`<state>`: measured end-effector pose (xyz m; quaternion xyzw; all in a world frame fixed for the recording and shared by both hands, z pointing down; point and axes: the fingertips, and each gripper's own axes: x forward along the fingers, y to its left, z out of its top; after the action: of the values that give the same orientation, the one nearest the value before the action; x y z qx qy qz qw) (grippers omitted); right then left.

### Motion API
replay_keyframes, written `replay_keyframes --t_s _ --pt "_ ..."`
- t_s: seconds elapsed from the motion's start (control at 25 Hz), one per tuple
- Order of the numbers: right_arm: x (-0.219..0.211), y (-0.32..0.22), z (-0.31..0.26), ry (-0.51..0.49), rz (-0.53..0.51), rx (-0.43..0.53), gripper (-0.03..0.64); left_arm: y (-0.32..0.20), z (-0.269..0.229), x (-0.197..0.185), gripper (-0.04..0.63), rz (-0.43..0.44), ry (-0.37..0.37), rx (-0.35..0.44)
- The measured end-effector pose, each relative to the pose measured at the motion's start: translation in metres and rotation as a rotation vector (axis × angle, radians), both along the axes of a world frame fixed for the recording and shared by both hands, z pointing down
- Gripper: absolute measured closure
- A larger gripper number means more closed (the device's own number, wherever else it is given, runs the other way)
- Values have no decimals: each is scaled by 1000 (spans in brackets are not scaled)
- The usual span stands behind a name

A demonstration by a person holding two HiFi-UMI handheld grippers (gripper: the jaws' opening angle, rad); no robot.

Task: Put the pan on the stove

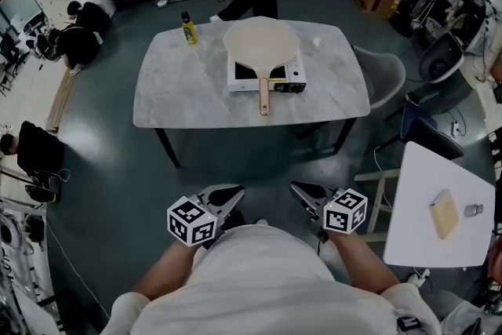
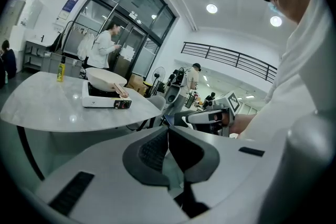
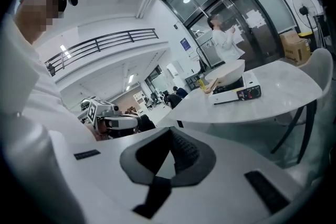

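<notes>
Standing back from the table (image 1: 180,102), with both tools held close to the person's body. Left gripper (image 2: 168,131): jaws clenched together, pads meeting, nothing between them. Right gripper (image 3: 171,136): the same, jaws pressed closed and empty. Each gripper shows in the other's view, off to the side.

Pan (image 1: 260,43) lies well ahead of both sets of jaws, across open floor. It sits on top of the stove (image 1: 292,78) near the table's middle. Its pale bowl covers most of the stove top. The handle (image 1: 264,94) sticks out past the stove's front edge, pointing back toward the jaws. Pan looks level and settled, no tilt seen. Yellow bottle (image 1: 188,29) stands apart from the stove, ahead and to the left of the jaws.

Judgement: the placing reads as done. The pan is on the stove and neither tool touches it; both are well clear. Nothing is left that these views show, barring a check that the pan sits centred, which is too far off to tell.
</notes>
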<state>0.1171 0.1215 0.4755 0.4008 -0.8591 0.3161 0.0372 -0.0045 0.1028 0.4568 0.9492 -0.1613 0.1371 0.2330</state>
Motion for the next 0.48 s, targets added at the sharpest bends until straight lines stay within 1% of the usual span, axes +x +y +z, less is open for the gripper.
replay_keyframes --t_s 0.48 --pt "9 16 1 28 14 8 612 16 1 8 576 5 6 -3"
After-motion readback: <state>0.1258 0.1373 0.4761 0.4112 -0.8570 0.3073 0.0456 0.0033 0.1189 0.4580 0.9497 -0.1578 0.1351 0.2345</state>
